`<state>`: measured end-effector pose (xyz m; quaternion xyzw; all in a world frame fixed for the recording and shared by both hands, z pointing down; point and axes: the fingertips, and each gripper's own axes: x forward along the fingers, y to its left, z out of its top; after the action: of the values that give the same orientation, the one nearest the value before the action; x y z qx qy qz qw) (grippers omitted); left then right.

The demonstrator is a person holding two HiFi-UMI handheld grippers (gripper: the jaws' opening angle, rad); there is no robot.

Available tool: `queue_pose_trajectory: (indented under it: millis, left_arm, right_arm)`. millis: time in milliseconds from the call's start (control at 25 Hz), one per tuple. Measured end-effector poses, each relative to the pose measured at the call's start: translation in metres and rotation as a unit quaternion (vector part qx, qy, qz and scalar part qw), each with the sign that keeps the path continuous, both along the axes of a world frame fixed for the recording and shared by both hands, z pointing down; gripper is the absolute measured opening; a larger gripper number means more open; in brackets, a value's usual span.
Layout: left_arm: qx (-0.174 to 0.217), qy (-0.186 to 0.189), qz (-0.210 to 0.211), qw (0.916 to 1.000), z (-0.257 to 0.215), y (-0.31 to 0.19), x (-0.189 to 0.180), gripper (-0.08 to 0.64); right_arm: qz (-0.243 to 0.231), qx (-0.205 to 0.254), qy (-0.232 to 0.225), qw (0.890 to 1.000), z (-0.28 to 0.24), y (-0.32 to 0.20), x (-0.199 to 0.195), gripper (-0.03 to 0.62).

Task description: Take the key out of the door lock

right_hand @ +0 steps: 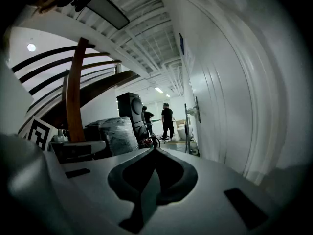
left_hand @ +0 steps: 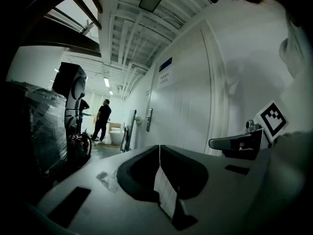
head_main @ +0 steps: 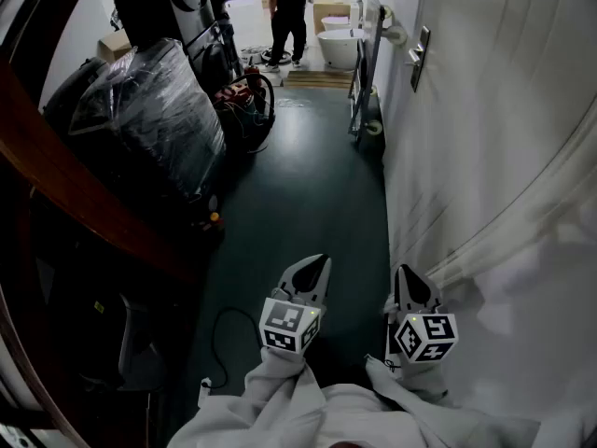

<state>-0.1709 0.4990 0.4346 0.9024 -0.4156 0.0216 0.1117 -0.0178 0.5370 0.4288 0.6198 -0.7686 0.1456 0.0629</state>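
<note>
1. Both grippers sit low in the head view, side by side over the dark green floor (head_main: 298, 185), pointing up the corridor.
2. Left gripper (head_main: 319, 265): in its own view the jaws are pressed flat together, tip to tip (left_hand: 159, 147), with nothing pinched between them.
3. Right gripper (head_main: 404, 273): same story, the jaws meet in a closed seam (right_hand: 154, 151) and it carries nothing.
4. Each has its marker cube facing up, left (head_main: 289, 325) and right (head_main: 424, 336), with white sleeves (head_main: 280, 399) behind them.
5. The door handle (head_main: 417, 56) is on the white wall (head_main: 504, 157) to the right, well apart from both grippers, far up the corridor. It also shows in the left gripper view (left_hand: 148, 119) and the right gripper view (right_hand: 196, 110).
6. The key itself is too small to make out at this range; neither gripper is near that lock.
7. On the left there is a plastic-wrapped bundle (head_main: 154, 110) under a wooden stair rail (head_main: 84, 194), and a cable (head_main: 229, 329) lies on the floor.
8. At the far end a person in black (head_main: 289, 12) stands beside a white tub (head_main: 340, 47).
</note>
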Motion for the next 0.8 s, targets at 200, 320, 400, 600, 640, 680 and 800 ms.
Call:
queue_pose_trajectory:
  millis: [200,320,400,600,640,680,800]
  left_arm:
    - [-0.001,0.001,-0.004,1.0000,0.001,-0.001,-0.003,0.017]
    - [-0.003,0.003,-0.004,1.0000,0.003,0.000,-0.005,0.017]
    - [-0.004,0.004,-0.003,1.0000,0.004,-0.002,-0.006,0.017]
    - [0.002,0.005,0.002,1.0000,0.002,-0.007,-0.011,0.017]
    - [0.002,0.005,0.002,1.0000,0.002,-0.008,-0.013,0.017]
    - [0.002,0.005,0.003,1.0000,0.002,-0.009,-0.016,0.017]
    - [0.000,0.004,0.000,1.0000,0.005,-0.011,-0.028,0.017]
  right_arm:
    - [-0.004,-0.004,0.004,1.000,0.002,-0.003,-0.005,0.052]
    - [-0.001,-0.007,0.005,1.000,0.004,-0.001,-0.007,0.052]
    - [0.000,-0.009,0.005,1.000,0.005,-0.002,-0.008,0.052]
    - [0.003,-0.005,0.005,1.000,0.003,-0.009,-0.014,0.052]
    - [0.003,-0.005,0.005,1.000,0.003,-0.010,-0.016,0.052]
    - [0.005,-0.004,0.005,1.000,0.004,-0.011,-0.019,0.052]
    - [0.009,-0.006,0.005,1.000,0.007,-0.015,-0.027,0.052]
